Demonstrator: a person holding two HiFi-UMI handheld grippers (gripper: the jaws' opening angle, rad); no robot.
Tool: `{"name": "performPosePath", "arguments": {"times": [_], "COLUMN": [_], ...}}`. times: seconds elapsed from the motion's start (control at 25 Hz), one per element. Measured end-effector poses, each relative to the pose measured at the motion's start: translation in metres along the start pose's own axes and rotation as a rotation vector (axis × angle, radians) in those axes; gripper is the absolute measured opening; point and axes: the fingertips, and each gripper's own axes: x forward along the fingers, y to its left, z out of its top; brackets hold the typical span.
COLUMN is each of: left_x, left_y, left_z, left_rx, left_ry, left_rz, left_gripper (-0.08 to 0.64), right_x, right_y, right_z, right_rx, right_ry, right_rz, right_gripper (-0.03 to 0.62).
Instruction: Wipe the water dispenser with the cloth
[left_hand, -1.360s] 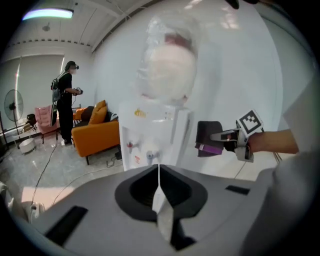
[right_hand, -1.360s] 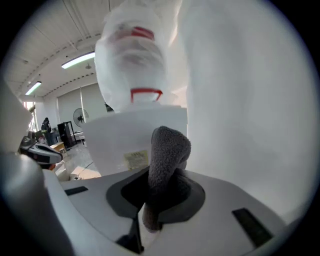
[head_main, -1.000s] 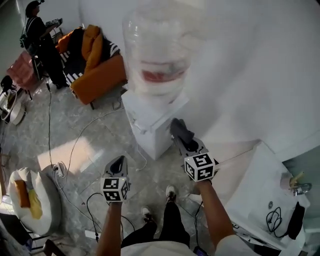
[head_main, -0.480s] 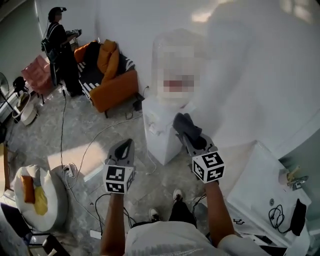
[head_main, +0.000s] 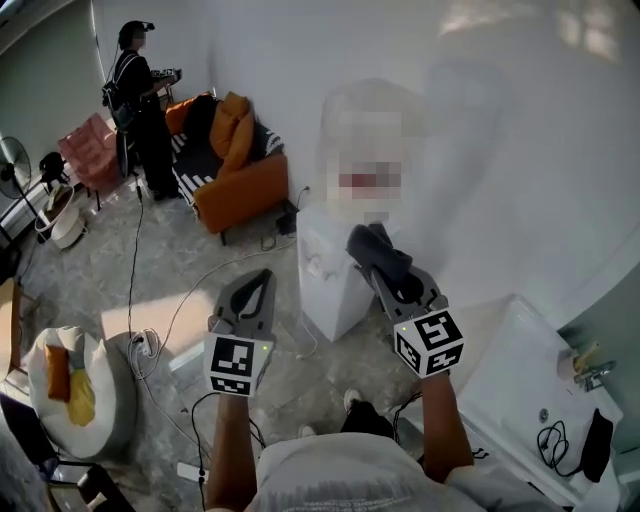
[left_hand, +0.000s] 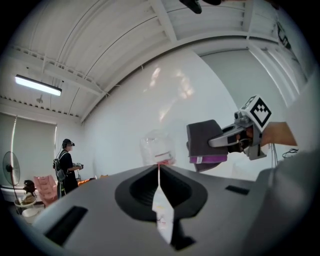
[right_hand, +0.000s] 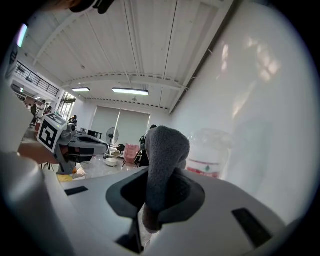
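Vs 1 s ago, both grippers are raised further toward the water dispenser (head_main: 328, 290), and the head view has swung so the dispenser sits nearer mid-frame; the cloth hasn't left the R jaws.

Right gripper (head_main: 388, 268): jaws pinching a dark grey cloth (right_hand: 164, 155), which bunches up above the tips and has a purple edge w/ a small tag on the side seen from the left gripper view. In the head view the cloth overlaps the dispenser's top right corner, just below the clear bottle (right_hand: 209, 150); can't tell if it touches the cabinet.

Left gripper (left_hand: 159, 172): jaws pressed together, nothing between them, pointing at the bottle. It's held left of the dispenser & apart from it, at about the same nearness as the R one.

Dispenser: white cabinet against the white wall, taps on its left face.

Far left: orange sofa (head_main: 238, 172) w/ cushions, a person (head_main: 140, 95) standing beside it, a fan (head_main: 14, 160). Near left: beanbag (head_main: 75, 395), cables over the floor. Near right: white table (head_main: 515, 360).
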Motion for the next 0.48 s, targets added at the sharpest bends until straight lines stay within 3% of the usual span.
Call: {"name": "performPosePath", "arguments": {"times": [0.48], "left_x": [-0.011], "left_y": [0.001], "left_z": [-0.001], "left_rx": [-0.025], "left_ry": [0.009], "left_rz": [-0.004], "left_gripper": [0.021], "right_x": [-0.002], "right_y": [0.02], "right_z": [0.012], "right_rx": [-0.028], "right_ry": [-0.028], "right_rz": [0.027], "right_gripper": [0.057]}}
